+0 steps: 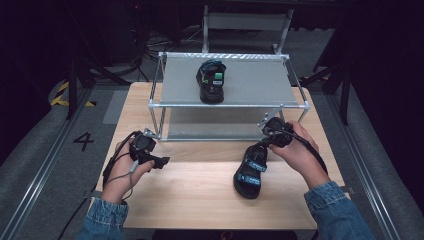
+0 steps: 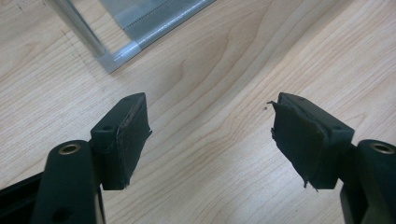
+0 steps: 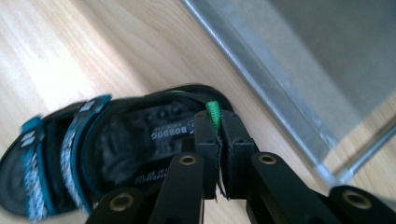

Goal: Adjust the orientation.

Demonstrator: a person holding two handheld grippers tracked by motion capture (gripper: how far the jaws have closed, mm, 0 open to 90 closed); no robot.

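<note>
One sandal (image 1: 250,171) hangs by its green heel loop (image 3: 213,113), pinched in the right hand-held gripper (image 3: 218,122) (left one (image 2: 210,135) spread): lift steadily toward the rack (image 1: 170,104).

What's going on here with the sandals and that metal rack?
A person holds a claw in each hand at a wooden table. The right claw is shut on the green heel loop of a black and teal sandal lying on the table in front of the metal rack. A matching sandal already sits on the rack's top shelf. The left claw hangs open over bare wood.
</note>
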